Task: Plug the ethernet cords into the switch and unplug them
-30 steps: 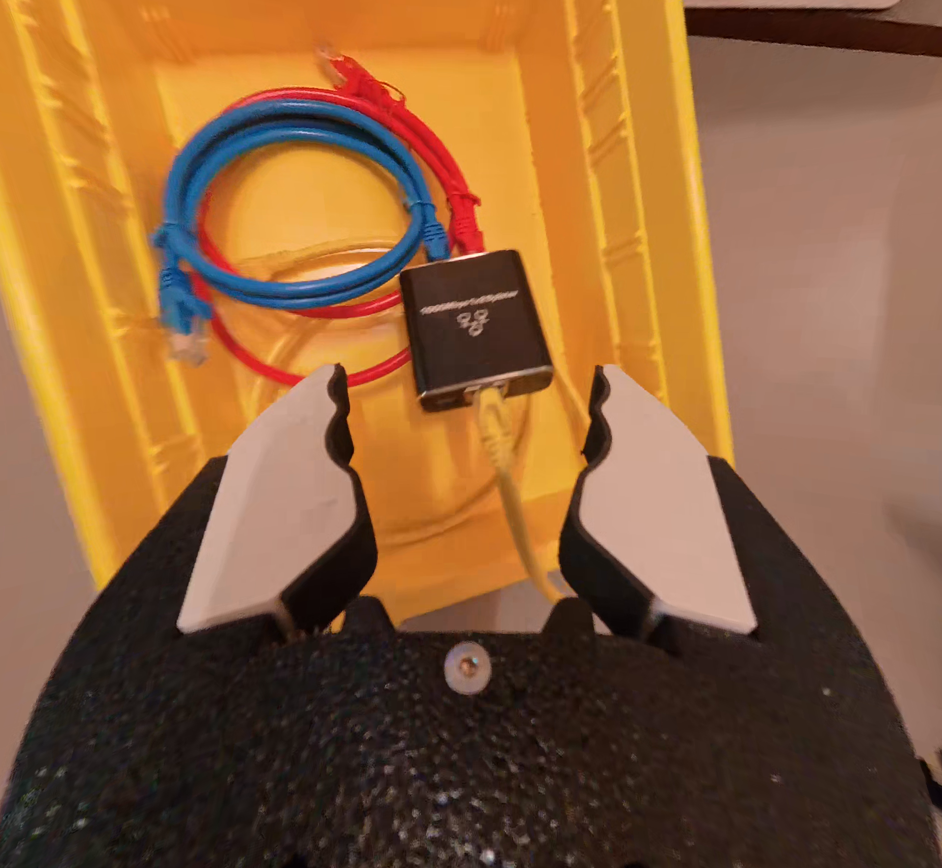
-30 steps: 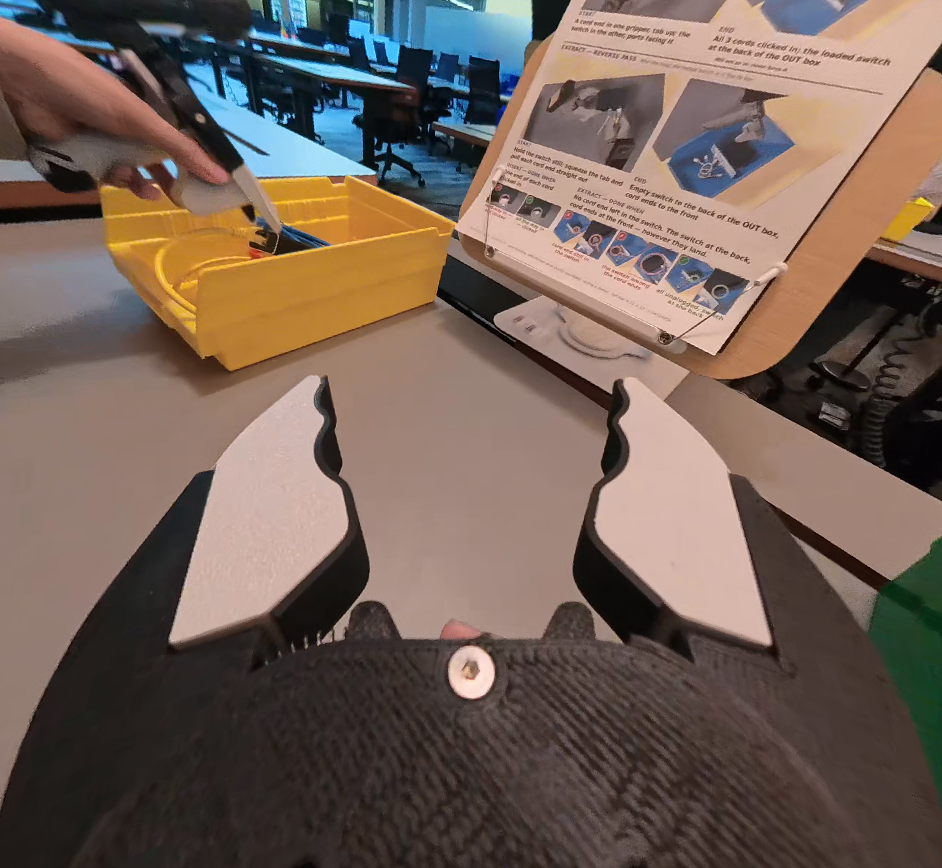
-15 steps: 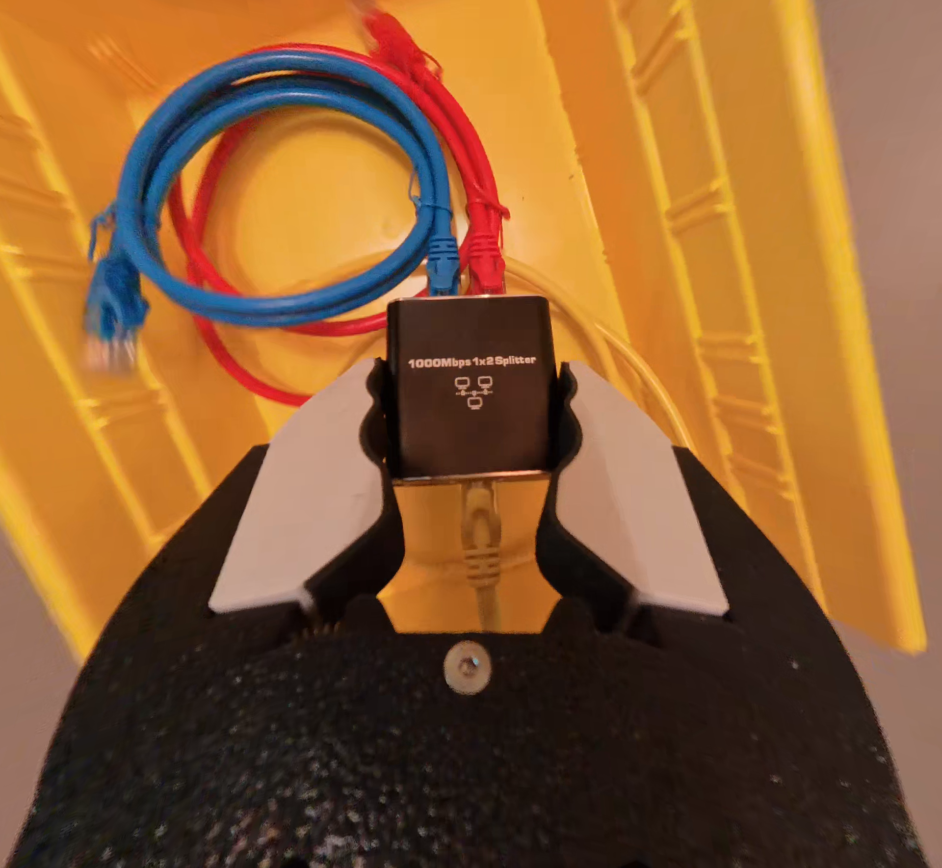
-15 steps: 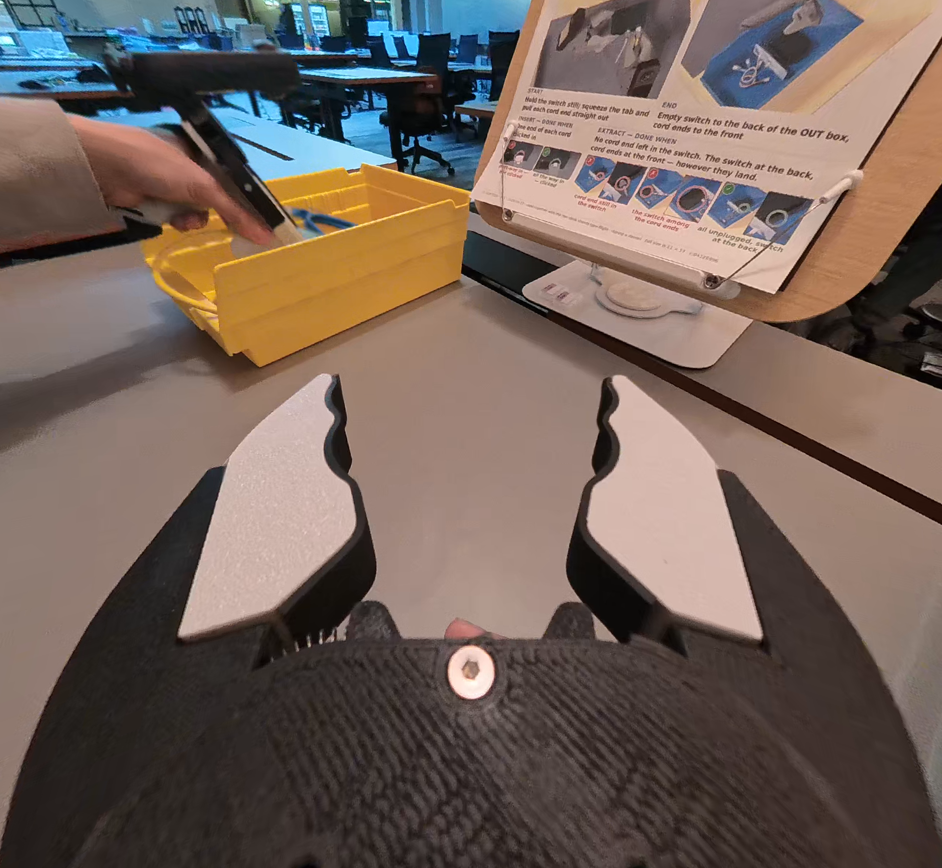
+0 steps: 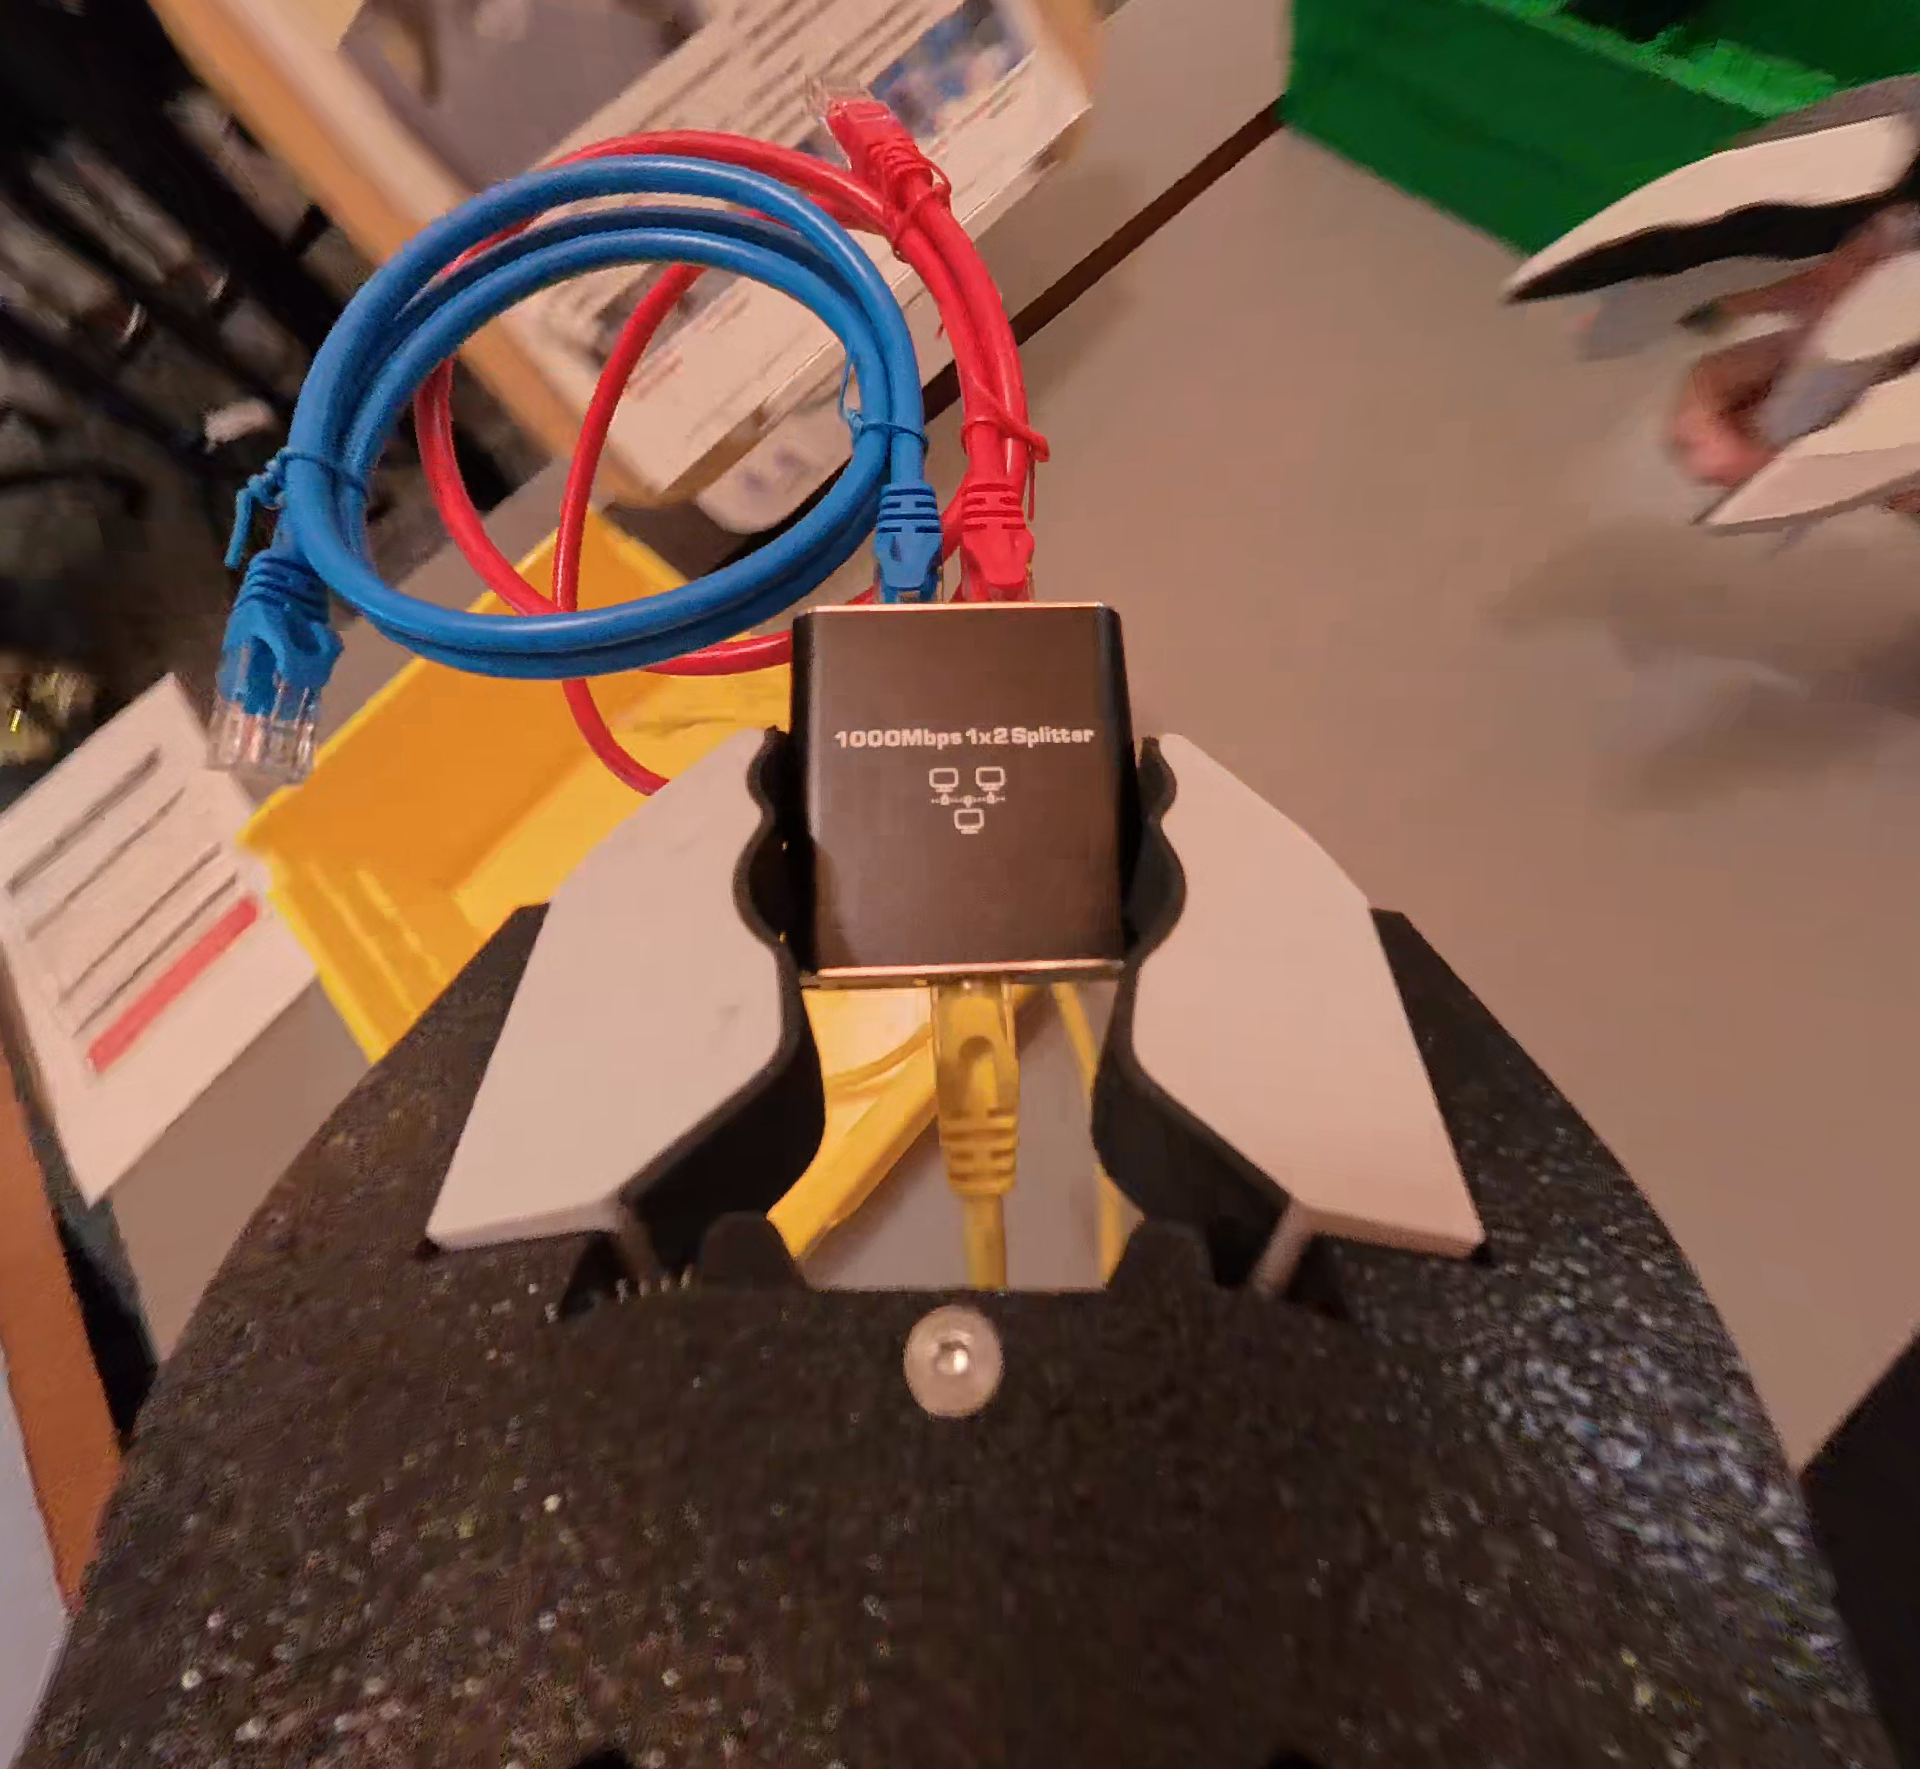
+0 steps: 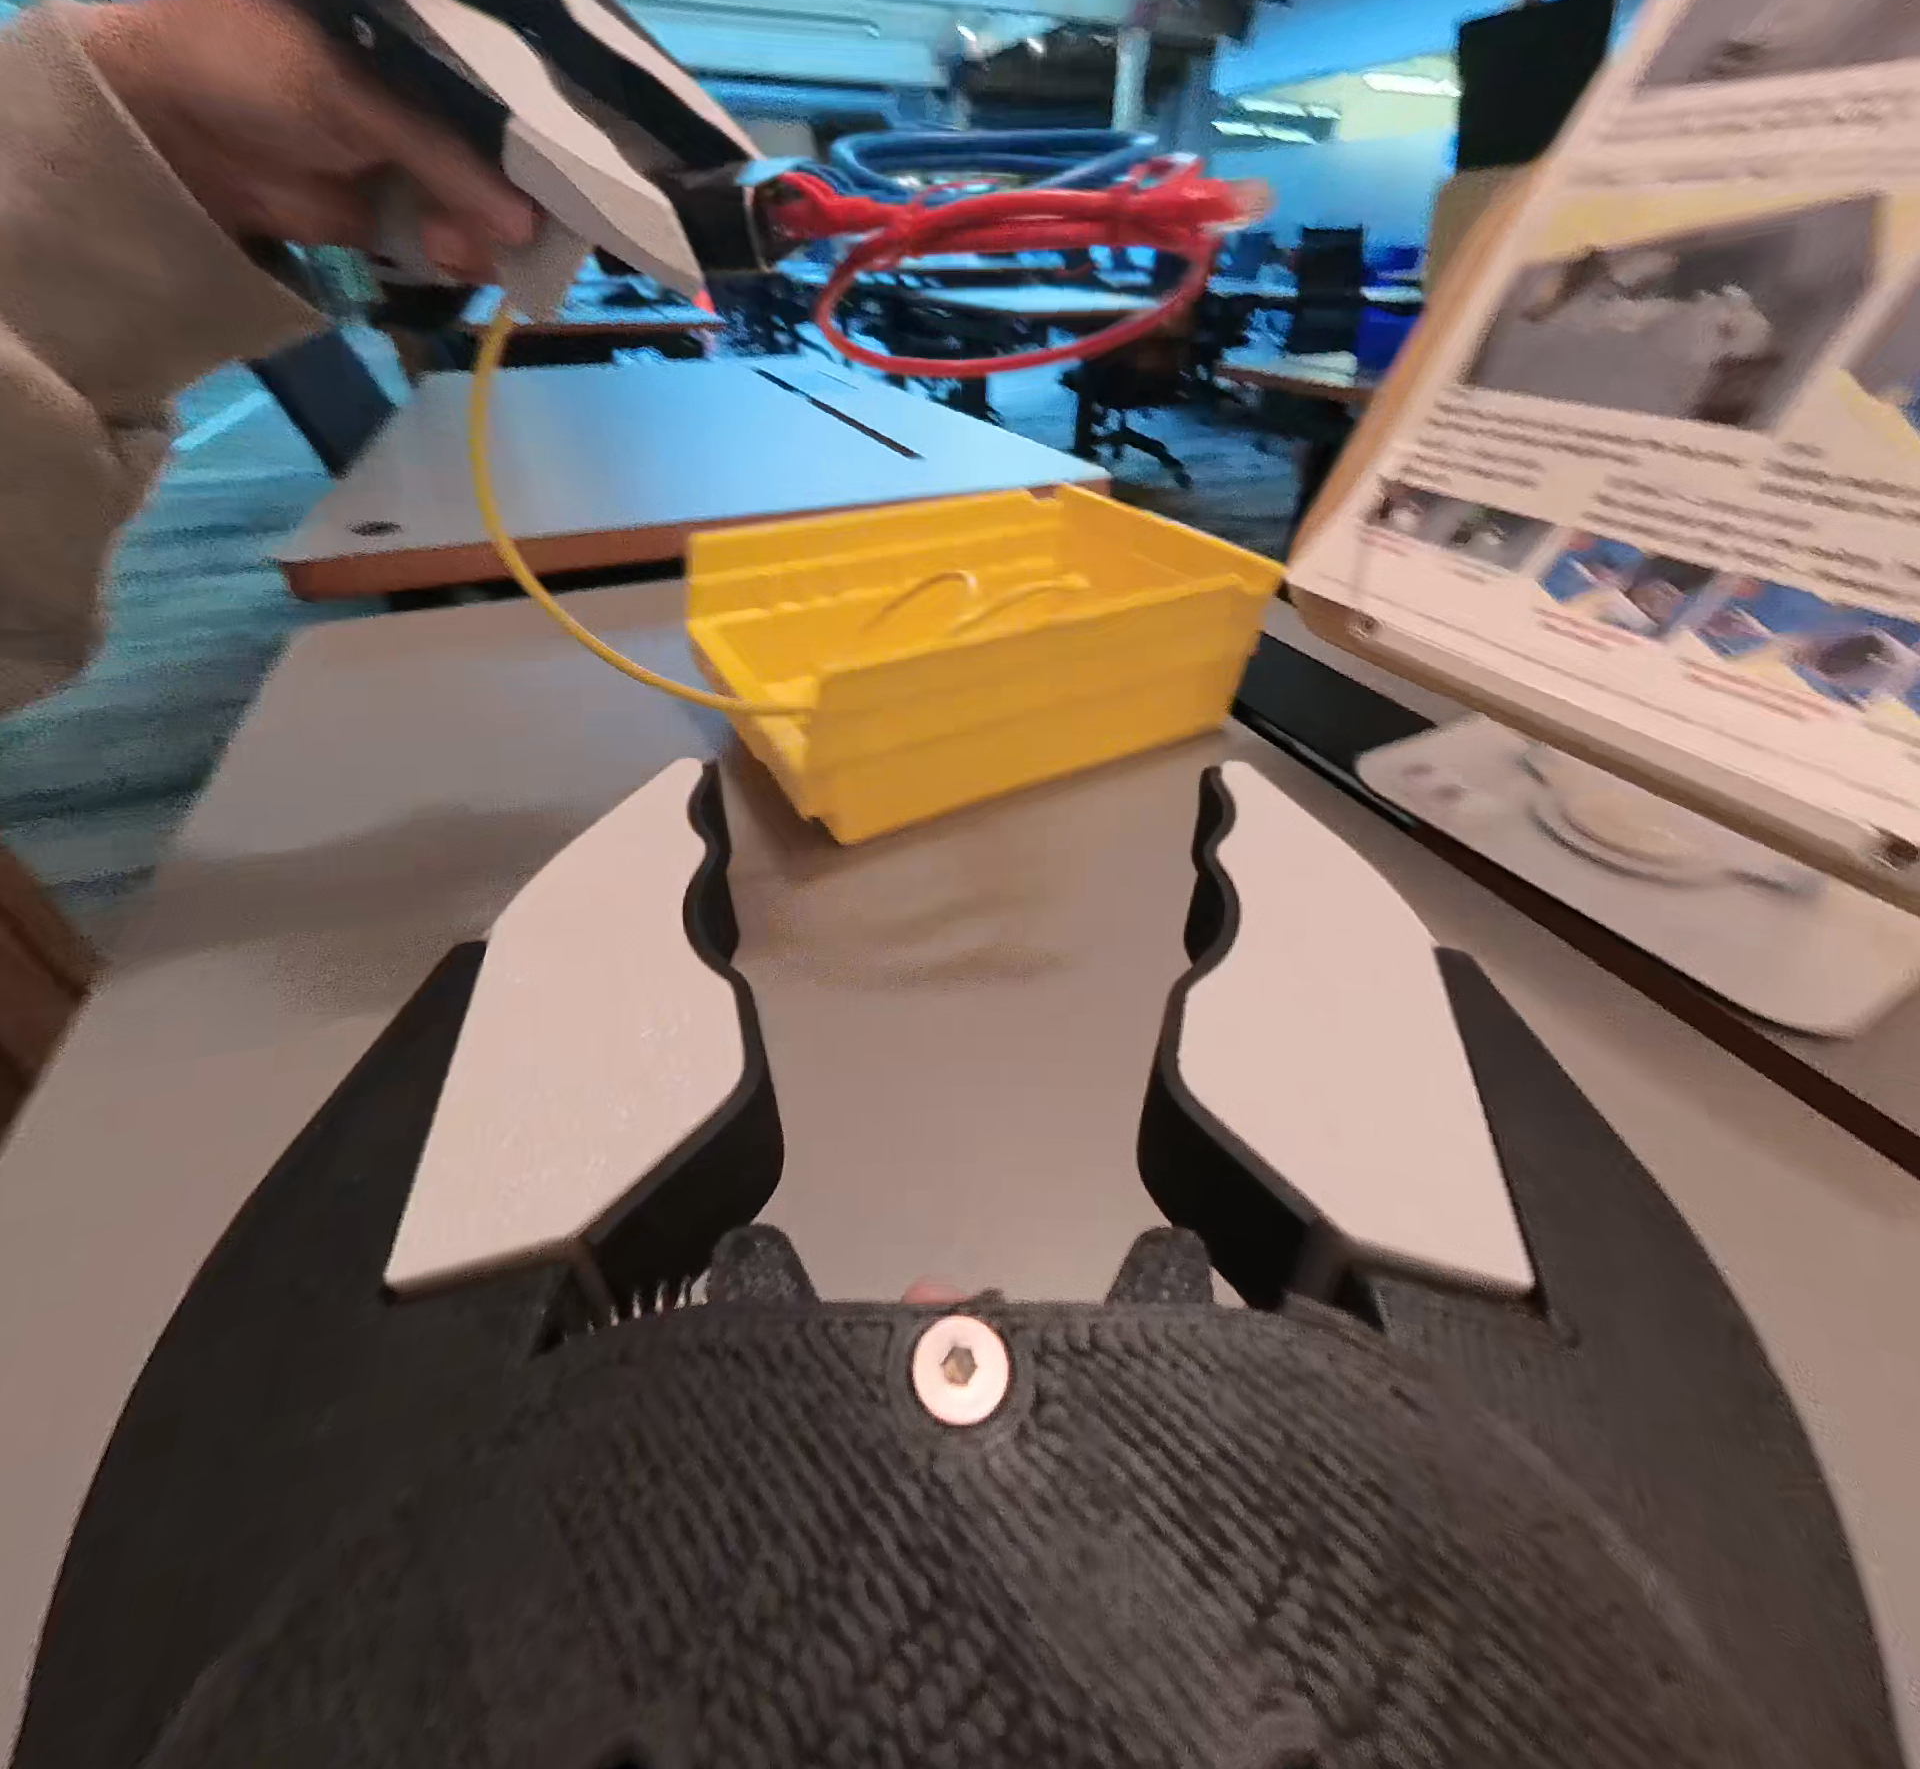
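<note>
left gripper (image 5: 961,846): clamped on black switch (image 5: 961,784), fingers on its 2 sides, held up in the air above the table (image 5: 1455,784)
right gripper (image 6: 961,888): fingers spread wide, nothing between them, low over the table, pointing toward yellow bin
switch: 3 cords plugged in; 2 ports on far face, 1 on near face
blue cord (image 5: 582,431): coiled, 1 end in far face, free plug hangs at left
red cord (image 5: 966,348): coiled with the blue, 1 end in far face beside blue, free plug sticks up
yellow cord (image 5: 977,1096): plugged into near face, runs back between the fingers; in right wrist view it arcs down into the bin
yellow bin (image 6: 997,680): on table, holds only slack yellow cord loops
green bin (image 5: 1600,26): far right of table, contents can't tell
instruction board (image 6: 1662,369): on stand, just right of yellow bin
</note>
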